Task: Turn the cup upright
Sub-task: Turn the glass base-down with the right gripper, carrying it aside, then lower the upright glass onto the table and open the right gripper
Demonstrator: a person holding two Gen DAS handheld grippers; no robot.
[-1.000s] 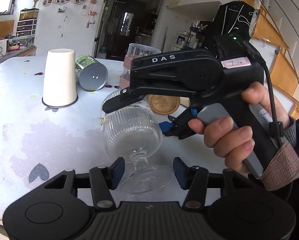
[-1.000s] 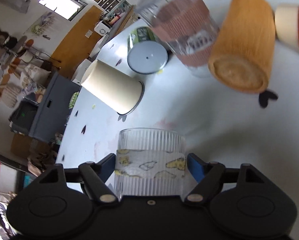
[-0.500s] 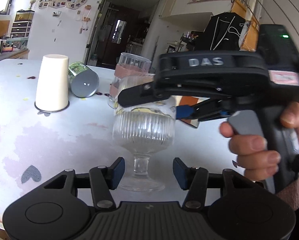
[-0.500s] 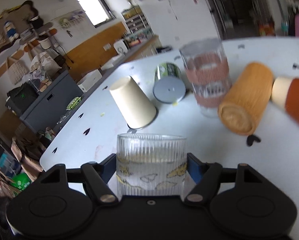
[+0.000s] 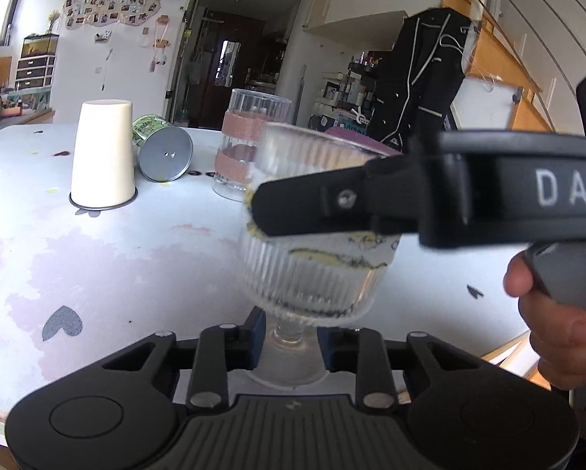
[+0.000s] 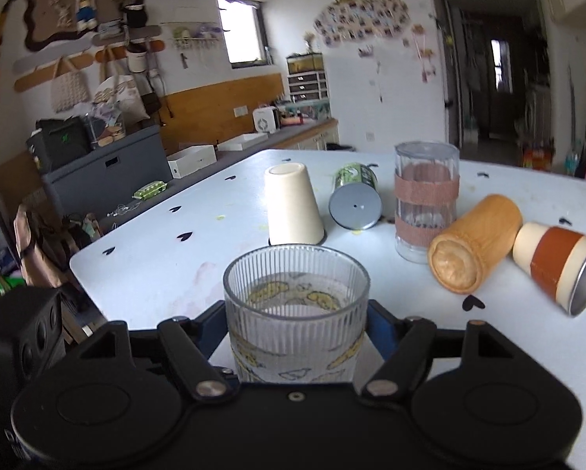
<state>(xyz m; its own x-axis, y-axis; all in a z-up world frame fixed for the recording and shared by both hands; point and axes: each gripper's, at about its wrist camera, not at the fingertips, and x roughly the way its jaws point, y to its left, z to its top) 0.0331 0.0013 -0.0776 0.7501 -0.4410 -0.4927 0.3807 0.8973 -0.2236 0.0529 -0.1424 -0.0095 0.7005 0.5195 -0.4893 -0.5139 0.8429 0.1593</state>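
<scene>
On my left wrist view, the ribbed glass cup (image 5: 312,258) stands mouth-up on its stem, with its foot low between the fingers of my left claw (image 5: 289,338). Those blue pads sit either side of the stem; I judge them narrow around it, but whether they actually press the glass I cannot tell. The foot looks to be at the bench (image 5: 136,258) surface near the front edge, though the claw body hides the contact. My right claw (image 5: 261,211) comes in from the right and grips the cup's bowl across its patterned band. Behind the cup stand a taped tall glass (image 5: 249,149), an inverted cream cup (image 5: 102,156) and a tin (image 5: 163,149) lying on its side.

On my right wrist view, the cup (image 6: 296,305) sits clamped between the blue pads of the right claw (image 6: 296,337), rim level and open to the ceiling. Beyond the cup, the cream cup (image 6: 293,207) is mouth-down; to the cup's right a wooden cup (image 6: 473,246) and a banded orange cup (image 6: 559,262) lie tipped over.

My judgement: the turn itself is done. What is left is to confirm the foot rests flat, then open both claws and back away without nudging it.
</scene>
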